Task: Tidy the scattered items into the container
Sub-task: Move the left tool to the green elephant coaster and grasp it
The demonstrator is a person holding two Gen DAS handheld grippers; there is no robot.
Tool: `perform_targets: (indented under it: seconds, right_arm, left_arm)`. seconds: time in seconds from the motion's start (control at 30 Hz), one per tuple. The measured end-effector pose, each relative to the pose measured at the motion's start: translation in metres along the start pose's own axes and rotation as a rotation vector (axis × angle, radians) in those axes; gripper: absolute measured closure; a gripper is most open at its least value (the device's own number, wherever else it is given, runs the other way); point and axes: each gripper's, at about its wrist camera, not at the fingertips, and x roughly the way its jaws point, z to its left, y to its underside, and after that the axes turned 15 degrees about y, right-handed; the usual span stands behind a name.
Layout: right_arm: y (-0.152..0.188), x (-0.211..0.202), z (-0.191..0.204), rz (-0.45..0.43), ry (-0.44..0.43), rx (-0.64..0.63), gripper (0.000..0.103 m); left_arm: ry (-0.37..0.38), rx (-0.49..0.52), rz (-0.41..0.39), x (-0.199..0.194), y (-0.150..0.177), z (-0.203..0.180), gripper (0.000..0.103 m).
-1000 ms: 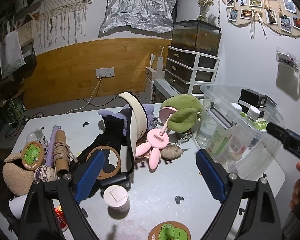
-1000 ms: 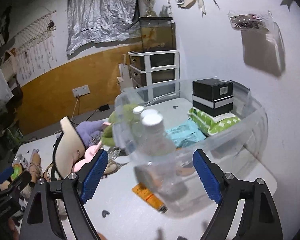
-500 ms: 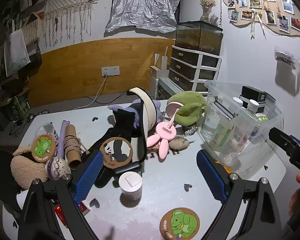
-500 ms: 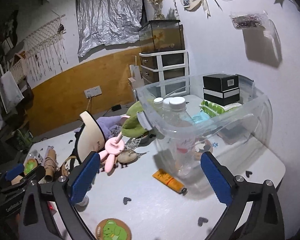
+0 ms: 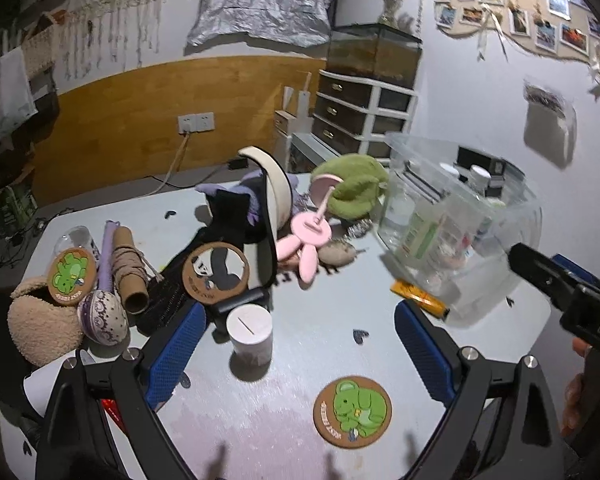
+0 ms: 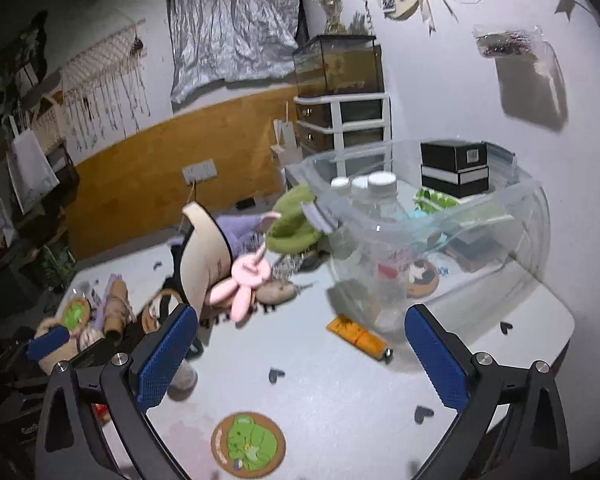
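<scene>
Both tongs are released and hold nothing: the left gripper (image 5: 296, 344) hangs over the white cup (image 5: 249, 330), the right gripper (image 6: 300, 350) above the frog coaster (image 6: 248, 446); beyond the cup lies the orange tube (image 5: 420, 300), touching the clear container (image 5: 460, 216). Better to descend straight on the cup, jaws wide; since a second ago both grippers have drawn back from the container.
</scene>
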Motion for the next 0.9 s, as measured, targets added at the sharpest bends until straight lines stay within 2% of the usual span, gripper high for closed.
perform_targets:
  seconds: [0.13, 0.17, 0.2, 0.27, 0.4, 0.57, 0.63, 0.73, 0.83, 0.9]
  right_arm:
    - [0.005, 0.002, 0.003, 0.037, 0.016, -0.028, 0.0]
    - [0.006, 0.003, 0.003, 0.043, 0.017, -0.033, 0.0]
    - [0.007, 0.005, 0.004, 0.054, 0.024, -0.043, 0.0]
    - [0.01, 0.008, 0.003, 0.074, 0.032, -0.059, 0.0]
    - [0.014, 0.014, -0.008, 0.103, 0.046, -0.079, 0.0]
    - [0.017, 0.019, -0.032, 0.148, 0.069, -0.069, 0.0]
    - [0.017, 0.019, -0.043, 0.153, 0.073, -0.06, 0.0]
    - [0.017, 0.017, -0.051, 0.154, 0.073, -0.066, 0.0]
    - [0.017, 0.016, -0.06, 0.156, 0.071, -0.079, 0.0]
    - [0.018, 0.015, -0.067, 0.156, 0.077, -0.076, 0.0]
  left_arm:
    - [0.03, -0.025, 0.046, 0.008, 0.005, 0.01, 0.007]
    - [0.033, -0.036, 0.063, 0.012, 0.007, 0.014, 0.013]
    - [0.035, -0.047, 0.089, 0.016, 0.011, 0.018, 0.025]
    - [0.048, -0.074, 0.158, 0.028, 0.022, 0.025, 0.032]
    - [0.062, -0.097, 0.272, 0.047, 0.048, 0.027, 0.039]
    - [0.077, -0.178, 0.393, 0.073, 0.085, 0.023, 0.042]
    - [0.078, -0.25, 0.42, 0.086, 0.097, 0.025, 0.042]
    - [0.057, -0.302, 0.447, 0.1, 0.109, 0.026, 0.042]
    - [0.018, -0.315, 0.476, 0.112, 0.12, 0.025, 0.042]
    - [-0.01, -0.285, 0.463, 0.115, 0.122, 0.019, 0.042]
